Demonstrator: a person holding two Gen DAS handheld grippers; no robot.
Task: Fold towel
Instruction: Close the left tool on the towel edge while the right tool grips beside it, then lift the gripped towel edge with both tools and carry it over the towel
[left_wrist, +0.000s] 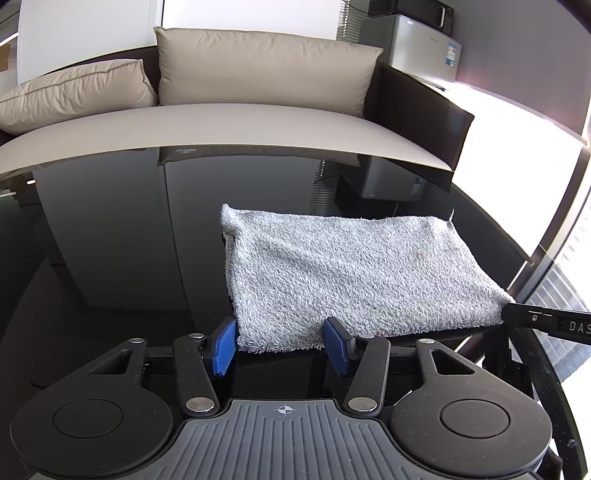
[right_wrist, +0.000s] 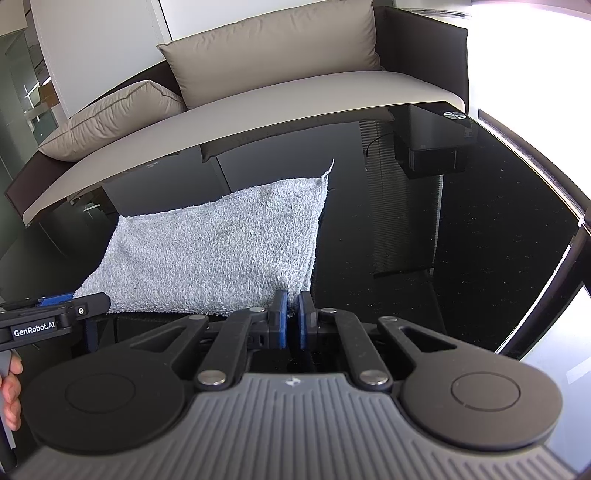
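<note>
Grey terry towel (left_wrist: 354, 273) lay folded on the glossy black tabletop (left_wrist: 110, 240), a rough rectangle with doubled layers showing at its left edge in the left wrist view. A loose thread stuck up at its far right corner.

Left tongs (left_wrist: 280, 343) sat at the towel's near left corner, part open. The corner lay between the blue pads (left_wrist: 225, 345); a gap showed on both sides, so the pads were not pressing on the cloth. No grip there.

Right tongs (right_wrist: 292, 319) were at the towel's near right corner, jaws almost fully together with only a thin slit between the blue pads. The towel's edge ran into that slit, so they had the corner pinched. In the left wrist view a black finger of the right tongs met the towel's near right corner at the picture's right edge.

In the right wrist view the left tongs came in from the left edge, black body marked "GenRobot.AI", blue pad beside the towel's near left corner. Part of a person's hand (right_wrist: 11, 391) showed at the lower left edge.

Behind the tabletop stood a sofa (left_wrist: 236, 122) with a beige seat and two beige cushions (left_wrist: 258, 70). A small silver fridge (left_wrist: 424, 51) with a dark microwave on top stood far right in the left wrist view. Bright window glare washed out the right side.
</note>
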